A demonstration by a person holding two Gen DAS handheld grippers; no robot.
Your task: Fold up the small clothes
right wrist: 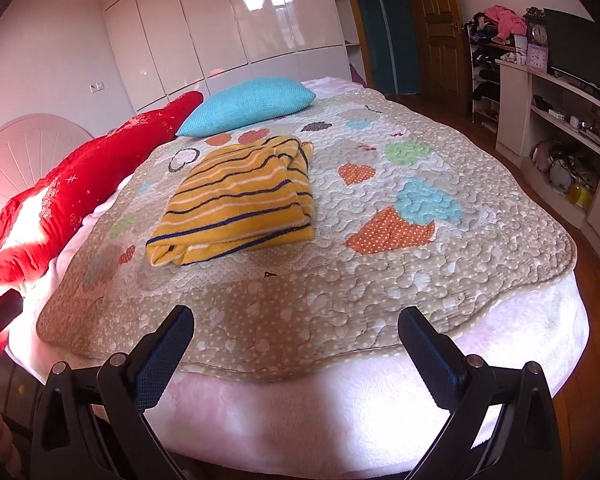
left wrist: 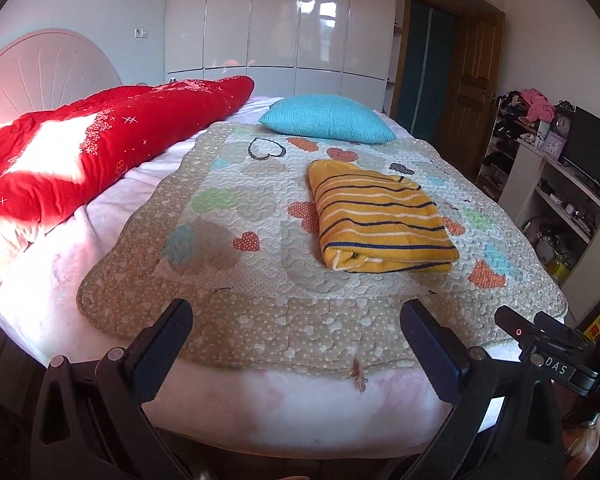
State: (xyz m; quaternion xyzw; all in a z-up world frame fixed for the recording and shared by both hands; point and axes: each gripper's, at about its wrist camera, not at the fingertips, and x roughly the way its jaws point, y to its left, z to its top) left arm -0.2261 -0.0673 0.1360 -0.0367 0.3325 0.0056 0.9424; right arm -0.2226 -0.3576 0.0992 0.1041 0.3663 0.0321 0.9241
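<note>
A yellow garment with dark and white stripes (left wrist: 380,216) lies folded into a compact rectangle on the heart-patterned quilt (left wrist: 260,280). It also shows in the right wrist view (right wrist: 240,200). My left gripper (left wrist: 296,320) is open and empty, held back over the near edge of the bed, well short of the garment. My right gripper (right wrist: 296,324) is open and empty too, also at the near edge of the quilt (right wrist: 380,280). Part of the right gripper's body shows in the left wrist view (left wrist: 556,352).
A blue pillow (left wrist: 328,120) lies beyond the garment. A red duvet (left wrist: 100,148) is bunched along the left by the headboard (left wrist: 40,68). White wardrobes (left wrist: 280,20) stand behind; shelves (right wrist: 560,120) with clutter and a door (left wrist: 476,80) are on the right.
</note>
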